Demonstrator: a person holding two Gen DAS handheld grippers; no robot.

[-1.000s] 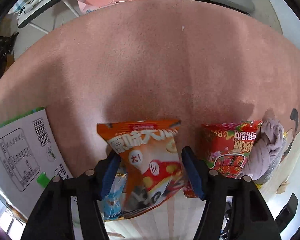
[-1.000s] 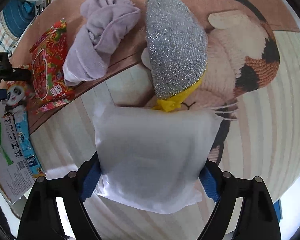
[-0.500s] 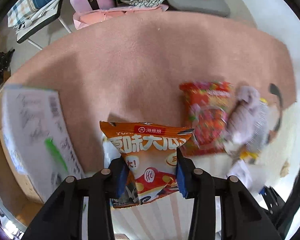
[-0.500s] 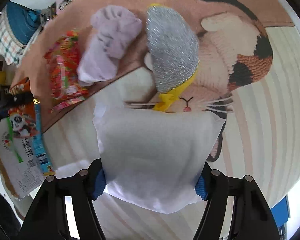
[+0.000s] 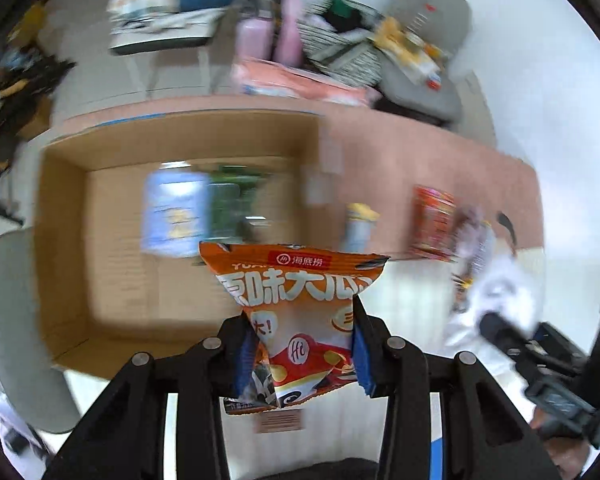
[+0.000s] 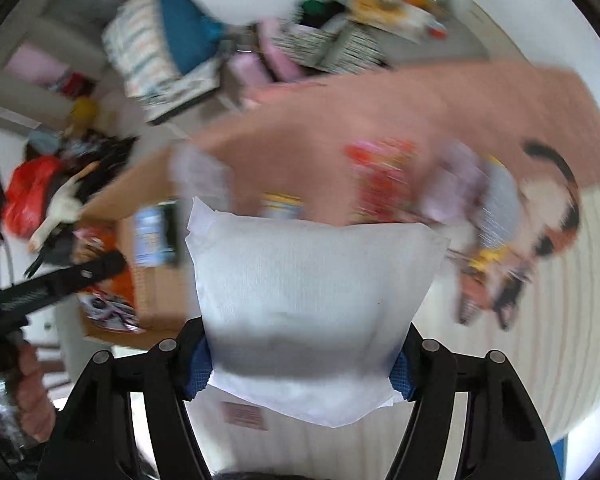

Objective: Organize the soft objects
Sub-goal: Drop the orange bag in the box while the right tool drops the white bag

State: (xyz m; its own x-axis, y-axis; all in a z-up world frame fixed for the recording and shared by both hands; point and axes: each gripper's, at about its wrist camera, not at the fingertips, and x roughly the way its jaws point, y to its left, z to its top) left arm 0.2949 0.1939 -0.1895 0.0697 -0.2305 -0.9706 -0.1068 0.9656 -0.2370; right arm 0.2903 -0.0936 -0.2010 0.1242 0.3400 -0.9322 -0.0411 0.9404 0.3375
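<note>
The orange snack bag point(image 5: 300, 312) is pinched between the blue pads of the left hand-held gripper point(image 5: 300, 354), lifted clear of the floor, its top edge standing above the fingers. Beyond it, an open cardboard box point(image 5: 64, 240) is seen on the pink rug point(image 5: 420, 152); a pale blue packet point(image 5: 172, 214) and a green packet point(image 5: 230, 210) are lying inside, both blurred. To the right of the box, a small blue-and-yellow pouch point(image 5: 358, 226) and a red snack bag point(image 5: 434, 222) are lying on the rug. Further right, a lilac cloth point(image 5: 470, 228) is smeared by motion blur.

The white pillow pack point(image 6: 312, 292) is clamped at its lower sides by the right hand-held gripper point(image 6: 300, 368) and is held in the air, filling the middle of the right wrist view. Behind it the red snack bag point(image 6: 384, 176), the lilac cloth point(image 6: 456, 184) and a silver glittery item point(image 6: 500, 200) are seen side by side on the rug, near the cat pattern point(image 6: 556, 200). At left the box point(image 6: 148, 184) is partly visible, with the left hand-held gripper point(image 6: 104, 264) reaching over it, the orange bag point(image 6: 112, 288) partly visible below its fingers. The person's left hand point(image 6: 28, 396) is seen at the lower left edge. Clutter is blurred in the background of both views.
</note>
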